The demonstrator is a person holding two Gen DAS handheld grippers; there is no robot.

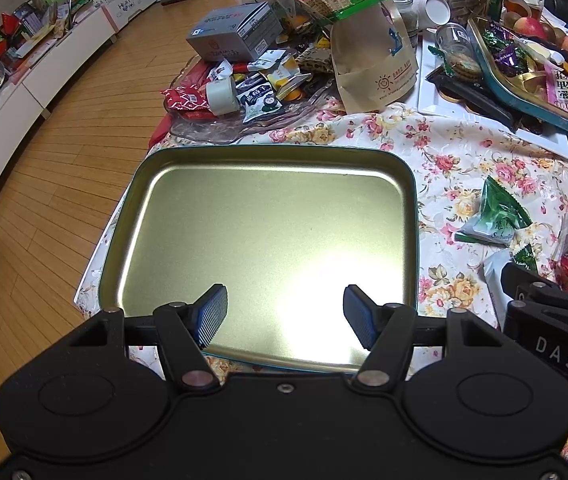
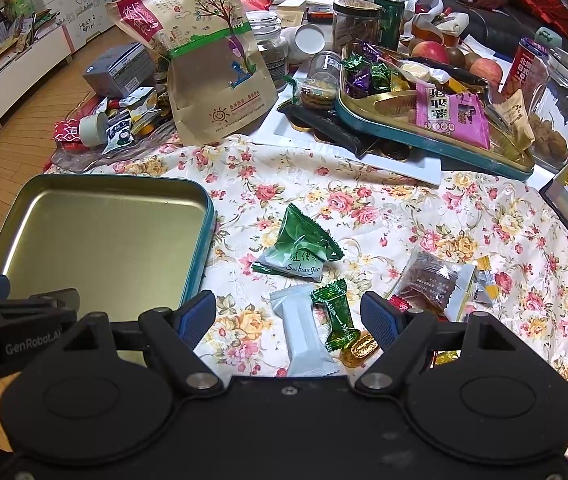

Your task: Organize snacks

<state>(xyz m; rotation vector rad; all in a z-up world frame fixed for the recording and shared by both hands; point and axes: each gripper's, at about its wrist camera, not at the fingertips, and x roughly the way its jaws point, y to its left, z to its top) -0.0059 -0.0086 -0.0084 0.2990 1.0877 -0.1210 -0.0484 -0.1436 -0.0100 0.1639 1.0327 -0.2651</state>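
An empty gold tin tray with a teal rim (image 1: 411, 216) lies on the floral tablecloth; it also shows in the right wrist view (image 2: 208, 216). My left gripper (image 1: 285, 316) is open and empty over the tray's near end. My right gripper (image 2: 287, 320) is open and empty above a white snack packet (image 2: 303, 332) and a small green candy (image 2: 335, 316). A gold-wrapped candy (image 2: 359, 348) lies beside them. A green triangular snack (image 2: 303, 248) lies further ahead, and a clear packet with a brown snack (image 2: 435, 280) to the right.
A tall paper snack bag (image 2: 212, 68) stands behind the tray. A second teal tin (image 2: 443, 148) full of snacks sits at the back right on a white tray (image 2: 403, 164). Jars, a can, apples and a glass dish of packets (image 1: 220, 128) crowd the back. The table's left edge drops to wooden floor.
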